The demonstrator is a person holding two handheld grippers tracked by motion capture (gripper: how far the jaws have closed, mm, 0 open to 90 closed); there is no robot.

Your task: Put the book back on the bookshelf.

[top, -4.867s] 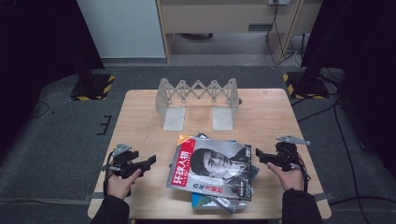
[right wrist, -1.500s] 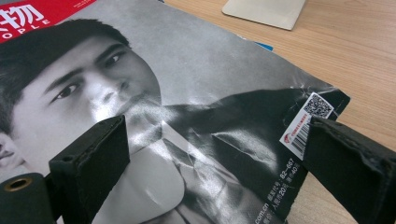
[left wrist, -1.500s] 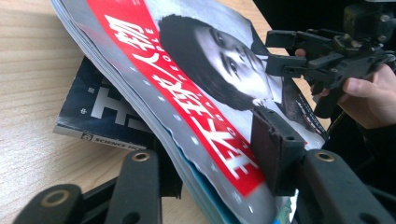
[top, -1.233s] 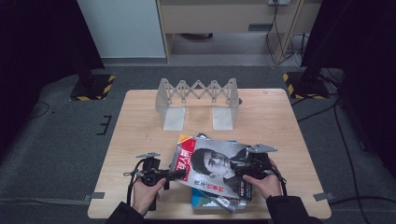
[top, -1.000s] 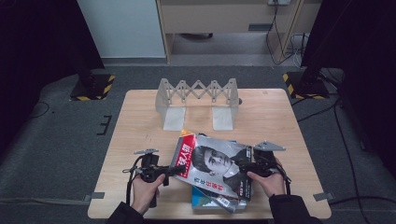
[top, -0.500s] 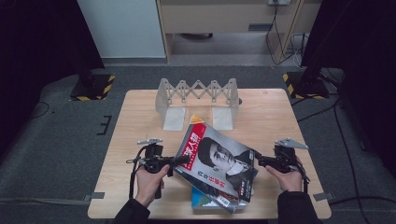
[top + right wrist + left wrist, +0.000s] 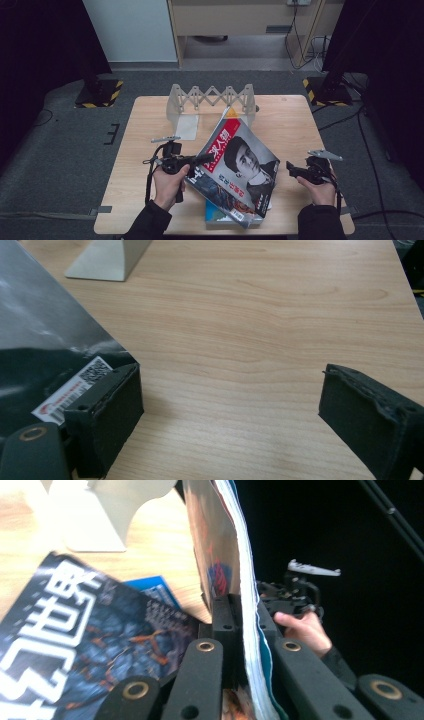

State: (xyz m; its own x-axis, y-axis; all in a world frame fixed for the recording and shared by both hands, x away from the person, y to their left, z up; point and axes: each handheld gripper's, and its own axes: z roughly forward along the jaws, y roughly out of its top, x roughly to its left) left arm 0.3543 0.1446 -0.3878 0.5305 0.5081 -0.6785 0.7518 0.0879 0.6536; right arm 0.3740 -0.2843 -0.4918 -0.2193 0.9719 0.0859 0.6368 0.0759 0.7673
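Observation:
A magazine with a portrait cover (image 7: 240, 160) is tilted up off a stack of magazines (image 7: 225, 202) at the table's front middle. My left gripper (image 7: 200, 160) is shut on its left edge; in the left gripper view the jaws pinch the page edges (image 7: 246, 630) and the magazine stands almost on edge. My right gripper (image 7: 292, 170) stands open to the right of the magazine, apart from it. In the right gripper view its jaws (image 7: 235, 415) are wide apart over bare wood, with the magazine's dark back and barcode label (image 7: 50, 350) beside the left jaw.
A pale accordion-style rack (image 7: 212, 100) stands at the table's far middle, its foot (image 7: 107, 257) showing in the right gripper view. Under the lifted magazine lie a dark cover with white characters (image 7: 75, 640) and a blue one (image 7: 150, 587). The table (image 7: 295, 125) has bare wood on the right.
My right gripper has let go of the portrait magazine and drawn back to the right. The left gripper has lifted the magazine's left edge, tipping it up and toward the rack.

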